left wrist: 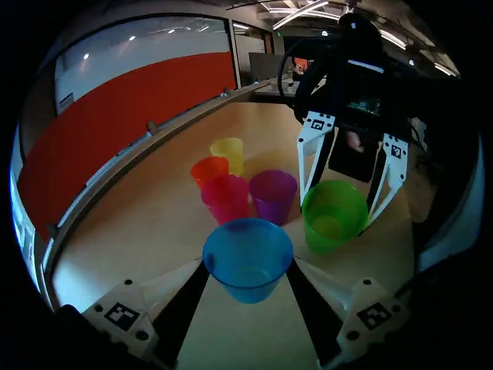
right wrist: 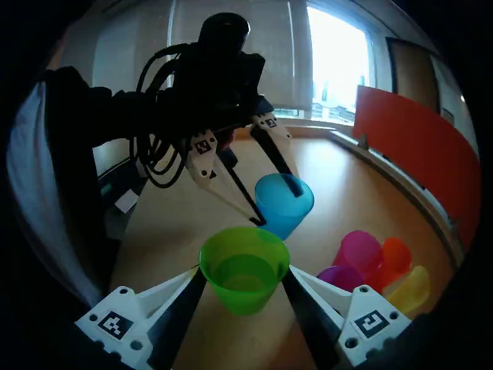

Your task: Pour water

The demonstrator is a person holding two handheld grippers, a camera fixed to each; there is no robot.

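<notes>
The left gripper (left wrist: 248, 268) is clamped on a blue cup (left wrist: 248, 250), a finger pressing each side, and the right gripper (right wrist: 244, 277) grips a green cup (right wrist: 244, 259) the same way, the two cups near each other but apart. Just beyond them a pink cup (left wrist: 226, 196), purple cup (left wrist: 273, 194), orange cup (left wrist: 209, 169) and yellow cup (left wrist: 228, 153) crowd together on the wooden table (left wrist: 154, 209). In the left gripper view, bare tabletop lies open from that cluster to the table's edge below the red wall panel (left wrist: 111, 111).

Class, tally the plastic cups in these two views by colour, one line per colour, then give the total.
blue cup: 1
green cup: 1
purple cup: 1
pink cup: 1
orange cup: 1
yellow cup: 1
Total: 6
</notes>
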